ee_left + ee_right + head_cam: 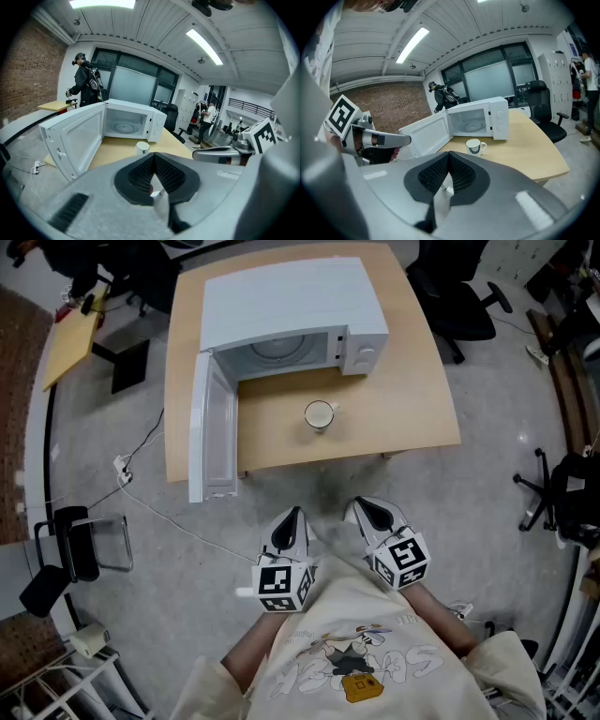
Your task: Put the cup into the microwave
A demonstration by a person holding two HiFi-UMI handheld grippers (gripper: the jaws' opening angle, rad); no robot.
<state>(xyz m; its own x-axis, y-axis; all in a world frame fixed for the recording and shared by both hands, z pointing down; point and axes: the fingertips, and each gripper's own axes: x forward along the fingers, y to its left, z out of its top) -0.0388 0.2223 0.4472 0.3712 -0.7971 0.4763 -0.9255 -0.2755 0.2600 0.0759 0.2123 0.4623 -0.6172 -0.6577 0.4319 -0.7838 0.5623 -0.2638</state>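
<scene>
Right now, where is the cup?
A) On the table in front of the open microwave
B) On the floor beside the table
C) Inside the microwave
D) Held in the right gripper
A: the cup stands on the table just in front of the microwave, whose door is swung open, and nothing is gripping it.

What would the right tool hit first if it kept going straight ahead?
The right tool would probably meet the table first, near the cup; the way there looks free, though depth is unclear.
</scene>
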